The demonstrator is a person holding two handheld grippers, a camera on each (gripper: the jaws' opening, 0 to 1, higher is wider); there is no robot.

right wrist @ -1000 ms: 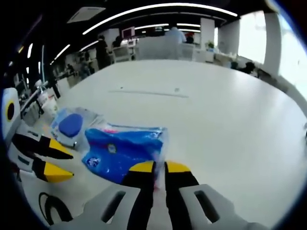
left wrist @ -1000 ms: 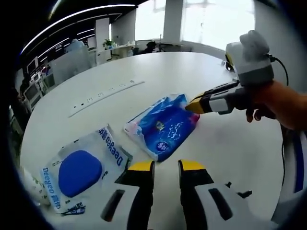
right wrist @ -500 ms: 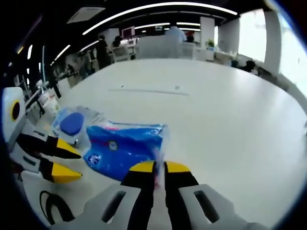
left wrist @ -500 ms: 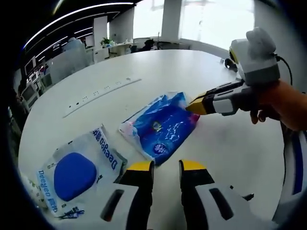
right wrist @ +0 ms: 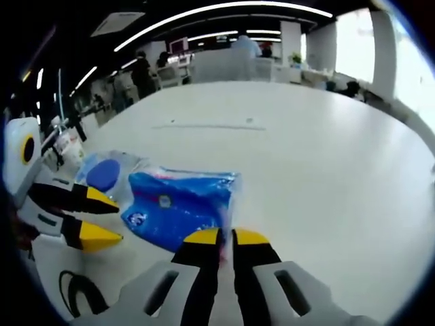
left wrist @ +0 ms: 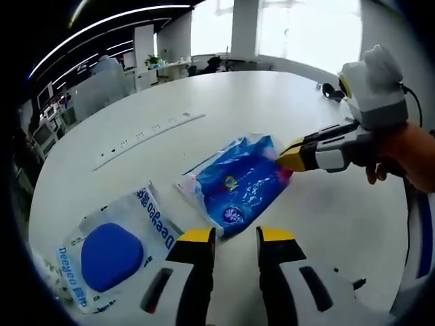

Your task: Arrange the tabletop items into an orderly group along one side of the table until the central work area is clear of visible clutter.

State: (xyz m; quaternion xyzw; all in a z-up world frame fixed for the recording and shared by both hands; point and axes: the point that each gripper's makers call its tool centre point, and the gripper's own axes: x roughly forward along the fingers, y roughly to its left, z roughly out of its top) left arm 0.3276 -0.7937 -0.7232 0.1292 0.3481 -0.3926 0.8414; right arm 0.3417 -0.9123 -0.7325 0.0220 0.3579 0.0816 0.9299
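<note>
The right tool (right wrist: 219, 237) is clamped on one end of the blue tissue pack (right wrist: 178, 206), which lies on the white tabletop (right wrist: 326, 170). The left tool (left wrist: 233, 235) hovers just short of the pack's other end, jaws apart and empty, beside a white wipes packet (left wrist: 115, 241).

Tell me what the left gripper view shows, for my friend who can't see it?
The right gripper pinches the edge of a blue tissue pack on a white table. The left gripper waits open nearby, beside a wipes pack.
</note>
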